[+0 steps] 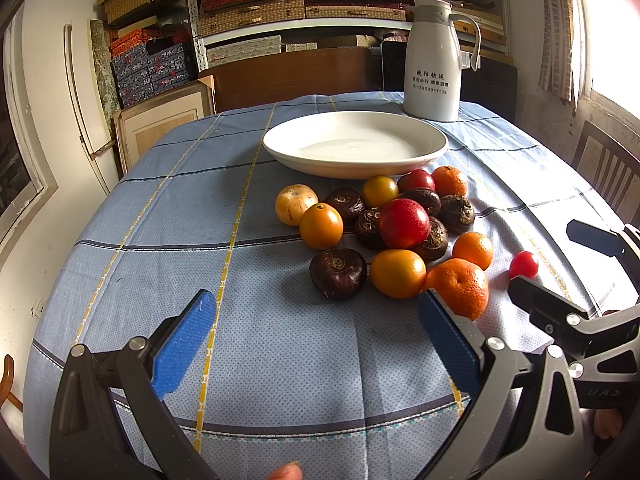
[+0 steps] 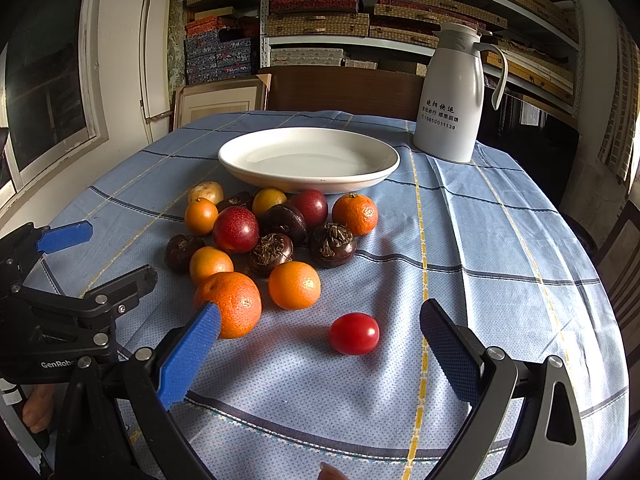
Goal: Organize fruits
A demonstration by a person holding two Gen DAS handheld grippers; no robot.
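A pile of fruit lies on the blue checked tablecloth in front of an empty white plate [image 1: 354, 143] [image 2: 308, 158]: several oranges [image 1: 397, 273] [image 2: 294, 285], red plums [image 1: 404, 223] [image 2: 235, 229] and dark water chestnuts [image 1: 338, 273] [image 2: 332, 244]. A small red tomato [image 2: 354, 333] [image 1: 523, 265] lies apart, on the near right. My left gripper [image 1: 316, 316] is open and empty, just short of the pile. My right gripper [image 2: 320, 334] is open and empty, with the tomato between its fingers.
A white thermos jug [image 1: 434, 62] [image 2: 452, 94] stands behind the plate at the right. Shelves of boxes [image 1: 256, 8] fill the back wall. A wooden chair [image 1: 608, 168] stands at the table's right side. The left gripper also shows in the right wrist view [image 2: 72, 264].
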